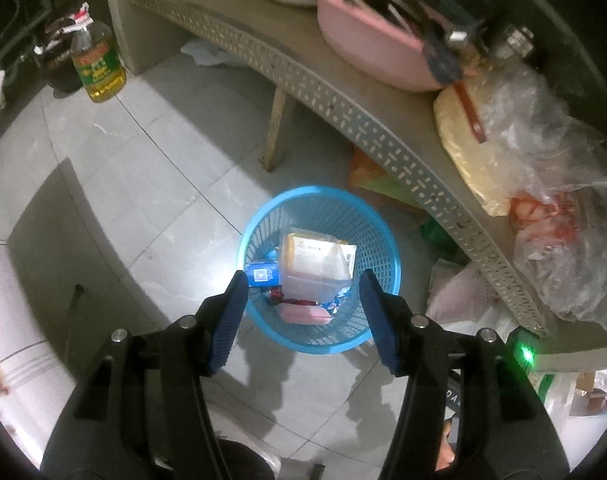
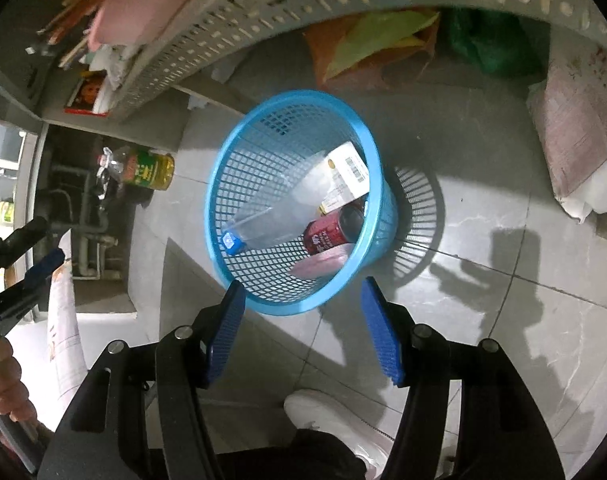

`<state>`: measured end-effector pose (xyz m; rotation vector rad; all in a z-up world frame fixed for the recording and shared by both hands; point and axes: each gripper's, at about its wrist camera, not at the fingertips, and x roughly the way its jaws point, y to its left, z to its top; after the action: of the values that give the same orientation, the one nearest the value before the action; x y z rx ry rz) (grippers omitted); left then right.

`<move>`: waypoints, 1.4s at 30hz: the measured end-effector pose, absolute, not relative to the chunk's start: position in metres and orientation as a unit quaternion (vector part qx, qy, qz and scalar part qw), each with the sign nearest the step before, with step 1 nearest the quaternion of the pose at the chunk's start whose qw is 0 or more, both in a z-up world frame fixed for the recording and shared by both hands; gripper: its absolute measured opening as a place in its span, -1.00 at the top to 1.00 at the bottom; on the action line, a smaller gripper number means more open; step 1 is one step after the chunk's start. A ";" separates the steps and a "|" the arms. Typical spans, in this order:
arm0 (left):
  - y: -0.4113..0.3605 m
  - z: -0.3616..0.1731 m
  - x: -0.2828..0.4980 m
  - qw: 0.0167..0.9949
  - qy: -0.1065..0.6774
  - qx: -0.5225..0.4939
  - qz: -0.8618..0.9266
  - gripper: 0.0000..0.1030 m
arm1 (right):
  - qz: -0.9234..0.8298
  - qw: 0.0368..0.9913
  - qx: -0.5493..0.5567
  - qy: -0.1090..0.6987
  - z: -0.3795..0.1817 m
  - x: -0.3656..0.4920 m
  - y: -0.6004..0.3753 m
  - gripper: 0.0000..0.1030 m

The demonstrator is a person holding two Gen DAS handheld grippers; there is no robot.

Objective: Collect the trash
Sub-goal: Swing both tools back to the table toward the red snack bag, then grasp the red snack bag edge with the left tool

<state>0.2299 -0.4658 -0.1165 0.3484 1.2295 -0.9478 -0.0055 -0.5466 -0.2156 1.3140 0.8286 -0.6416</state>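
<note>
A blue mesh waste basket (image 1: 263,216) stands on the tiled floor beside a perforated grey shelf. Inside it lie a clear plastic bottle with a blue cap (image 2: 263,220), a red can (image 2: 331,232), a pink item (image 2: 319,266), a labelled packet (image 2: 347,172) and small wrappers. My left gripper (image 1: 303,280) hangs open above the basket with nothing between its blue pads. The right gripper (image 2: 303,286) is also open and empty, just over the basket's (image 2: 223,168) near rim. At the right wrist view's left edge, the left gripper (image 2: 27,256) shows, held by a hand (image 2: 7,384).
The grey shelf (image 1: 343,112) carries a pink basin (image 1: 363,40), plates and plastic bags (image 1: 551,200). A cooking oil bottle (image 1: 99,64) stands on the floor at the back. Bags (image 2: 379,44) lie under the shelf. A white shoe (image 2: 339,420) is near the right gripper.
</note>
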 end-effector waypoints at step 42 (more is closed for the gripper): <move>0.106 0.041 0.268 0.885 0.415 -0.075 -0.196 -0.28 | 0.080 0.830 0.410 0.369 0.061 0.212 -0.357 -0.41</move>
<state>0.2677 0.1056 0.0406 -0.1551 0.8636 -0.4079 0.2119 -0.3569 0.0611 0.8701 0.7833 0.1707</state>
